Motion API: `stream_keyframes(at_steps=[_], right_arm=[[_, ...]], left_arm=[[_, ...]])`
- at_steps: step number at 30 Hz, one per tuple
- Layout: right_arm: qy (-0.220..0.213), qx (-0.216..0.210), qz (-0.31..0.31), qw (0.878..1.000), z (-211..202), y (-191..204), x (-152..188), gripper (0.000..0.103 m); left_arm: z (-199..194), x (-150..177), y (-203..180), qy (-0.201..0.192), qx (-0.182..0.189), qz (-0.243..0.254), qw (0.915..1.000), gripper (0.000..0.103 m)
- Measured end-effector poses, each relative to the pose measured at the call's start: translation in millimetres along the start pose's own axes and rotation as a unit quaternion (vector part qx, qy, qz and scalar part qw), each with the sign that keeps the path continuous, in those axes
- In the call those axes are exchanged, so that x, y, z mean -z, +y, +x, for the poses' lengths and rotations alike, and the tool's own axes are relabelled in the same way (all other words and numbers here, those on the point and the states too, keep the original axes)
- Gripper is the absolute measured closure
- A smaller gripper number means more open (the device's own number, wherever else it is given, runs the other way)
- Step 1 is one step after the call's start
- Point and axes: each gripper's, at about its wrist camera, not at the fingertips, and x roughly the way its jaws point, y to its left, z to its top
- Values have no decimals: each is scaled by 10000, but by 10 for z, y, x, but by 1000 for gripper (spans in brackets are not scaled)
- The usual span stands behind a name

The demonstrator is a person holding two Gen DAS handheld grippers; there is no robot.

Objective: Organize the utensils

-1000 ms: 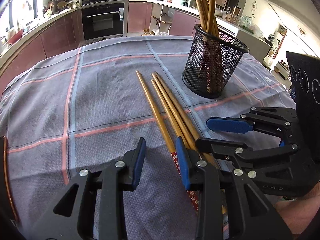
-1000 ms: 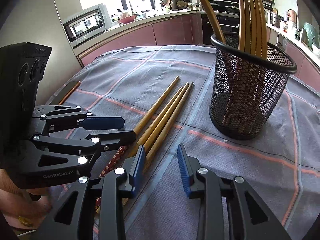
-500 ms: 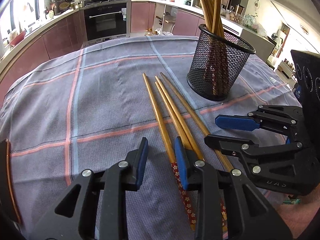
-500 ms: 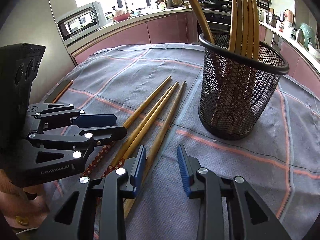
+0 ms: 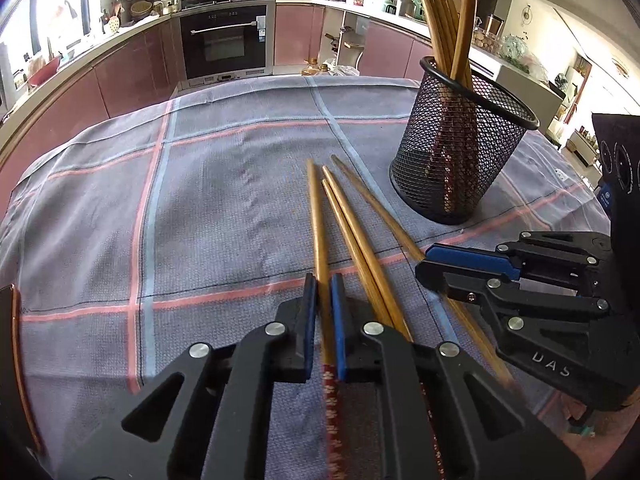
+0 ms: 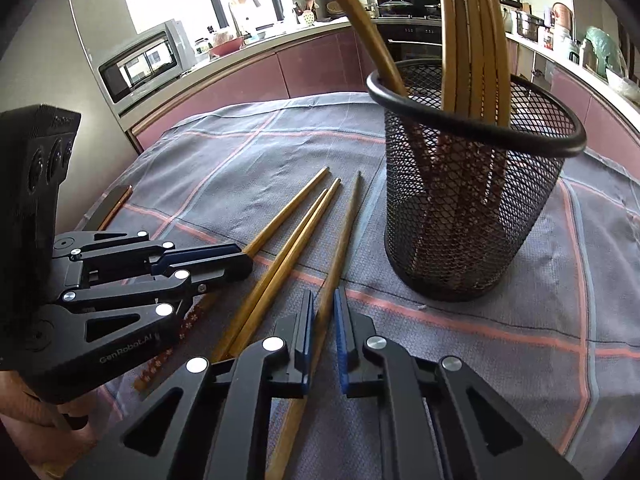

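Observation:
Several wooden chopsticks lie side by side on the checked tablecloth. My left gripper is closing its jaws, and its blue pads press on the leftmost chopstick near its patterned red end. My right gripper is closing too, pads pressing on the rightmost chopstick. A pair of chopsticks lies between them, untouched. Behind stands a black mesh basket holding several upright chopsticks. Each wrist view shows the other gripper: the right gripper and the left gripper.
A dark flat object with a copper edge lies at the table's left rim. Kitchen counters, an oven and a microwave stand beyond the table. Bare cloth spreads to the left of the chopsticks.
Both grippers have gone from open to shut, each on a chopstick. Both views have drawn slightly closer to the chopsticks and basket.

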Motion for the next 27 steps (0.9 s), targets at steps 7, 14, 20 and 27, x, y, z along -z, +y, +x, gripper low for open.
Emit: stream_keyframes(at_steps=[7,14,20,27], right_arm=[[-235,-232,212,9992,-186,-89,37,97],[-51,-442,-147,9989,-203,52,85,97],[201,-354,-255,9988,-108,85,96,95],[262,-273,-339,9987,17,96,-17,93]], left_arm=[[-150,63,25,-142,94,-143,9998,95],[-203,173,-51,-48,276,20,9996,95],[-152,227,-56,82,272,94,9996,95],[-61,142,-22,146,329,174,9992,92]])
